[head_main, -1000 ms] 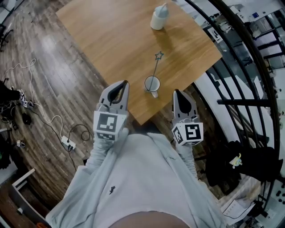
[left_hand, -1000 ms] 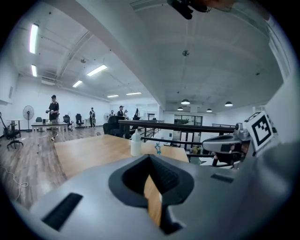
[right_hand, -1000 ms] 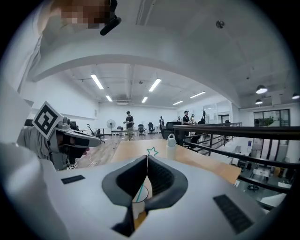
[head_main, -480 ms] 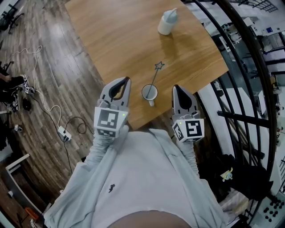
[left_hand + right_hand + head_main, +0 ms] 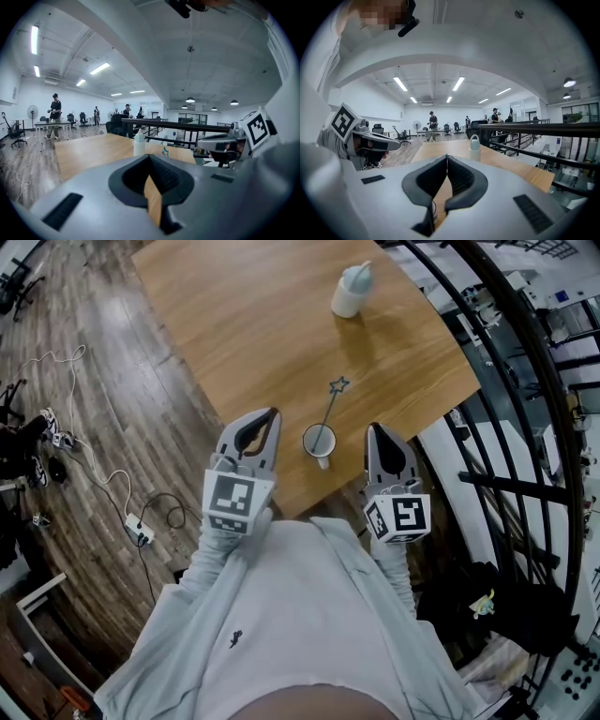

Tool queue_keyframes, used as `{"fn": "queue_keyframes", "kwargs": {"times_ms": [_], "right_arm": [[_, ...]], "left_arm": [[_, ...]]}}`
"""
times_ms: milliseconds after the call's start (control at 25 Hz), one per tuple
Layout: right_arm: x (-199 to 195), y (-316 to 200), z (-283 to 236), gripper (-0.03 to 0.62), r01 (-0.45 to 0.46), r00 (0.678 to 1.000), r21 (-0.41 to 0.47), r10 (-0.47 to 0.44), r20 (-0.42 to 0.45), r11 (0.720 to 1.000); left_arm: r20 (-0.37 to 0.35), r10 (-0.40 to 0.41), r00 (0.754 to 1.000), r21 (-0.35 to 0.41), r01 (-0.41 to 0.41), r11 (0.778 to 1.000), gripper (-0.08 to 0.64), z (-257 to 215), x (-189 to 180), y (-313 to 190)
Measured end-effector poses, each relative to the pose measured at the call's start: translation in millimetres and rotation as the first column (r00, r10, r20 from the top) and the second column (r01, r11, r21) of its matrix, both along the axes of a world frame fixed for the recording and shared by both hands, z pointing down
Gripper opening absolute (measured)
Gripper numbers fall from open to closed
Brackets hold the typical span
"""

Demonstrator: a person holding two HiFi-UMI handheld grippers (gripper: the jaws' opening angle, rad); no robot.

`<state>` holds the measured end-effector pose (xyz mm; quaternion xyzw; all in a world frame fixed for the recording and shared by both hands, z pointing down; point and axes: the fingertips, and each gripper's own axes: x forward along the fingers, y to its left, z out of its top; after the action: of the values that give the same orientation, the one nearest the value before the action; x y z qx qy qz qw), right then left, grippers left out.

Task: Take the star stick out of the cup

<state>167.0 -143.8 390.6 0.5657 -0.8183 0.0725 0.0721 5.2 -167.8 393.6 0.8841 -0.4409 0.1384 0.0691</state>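
A white cup [image 5: 319, 440] stands near the front edge of the wooden table [image 5: 234, 324]. A thin stick with a blue star [image 5: 338, 386] leans out of it, away from me. The star [image 5: 165, 151] also shows in the left gripper view. My left gripper [image 5: 272, 413] is level with the cup on its left, apart from it, jaws shut on nothing [image 5: 150, 156]. On the cup's right is my right gripper [image 5: 374, 427], likewise shut and empty [image 5: 446, 156]. Neither touches the cup or stick.
A white squeeze bottle [image 5: 352, 290] stands at the table's far side. A black metal railing [image 5: 506, 381] runs close along the table's right. Cables and a power strip [image 5: 141, 533] lie on the wooden floor at left. Several people stand far off in the hall.
Both grippers have come forward to flank the cup, which now lies between them rather than ahead of them. Jaws stay shut; cup and stick have not moved.
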Motion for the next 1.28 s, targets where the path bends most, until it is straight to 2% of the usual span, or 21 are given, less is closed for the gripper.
{"fn": "queue_keyframes", "kwargs": {"times_ms": [160,760,1040,1160,1280], "right_arm": [[-8.6,-0.5,-0.3,0.017,0.014,0.999,0.005,-0.014,0.035,1.0],[-25.0,-7.4,34.0,0.018,0.042,0.999,-0.081,-0.04,0.024,0.996],[-31.8,-12.0,45.5,0.02,0.06,0.997,-0.099,-0.056,0.045,0.993],[-34.8,-15.1,55.2,0.109,0.082,0.996,-0.123,-0.076,0.051,0.989],[-34.0,-18.9,61.9,0.122,0.086,0.996,-0.133,-0.082,0.039,0.987]], "left_arm": [[-0.004,0.011,1.0,-0.005,-0.011,1.0,0.02,0.6,-2.2,0.7],[-0.009,0.033,0.999,-0.032,-0.033,0.999,0.02,14.1,-6.3,-1.0],[-0.006,0.036,0.999,-0.051,-0.036,0.998,0.02,21.5,-8.0,2.1],[-0.003,0.035,0.999,-0.062,-0.035,0.997,0.02,26.3,-8.1,3.1],[-0.003,0.033,0.999,-0.067,-0.033,0.997,0.02,28.6,-8.3,4.2]]}}
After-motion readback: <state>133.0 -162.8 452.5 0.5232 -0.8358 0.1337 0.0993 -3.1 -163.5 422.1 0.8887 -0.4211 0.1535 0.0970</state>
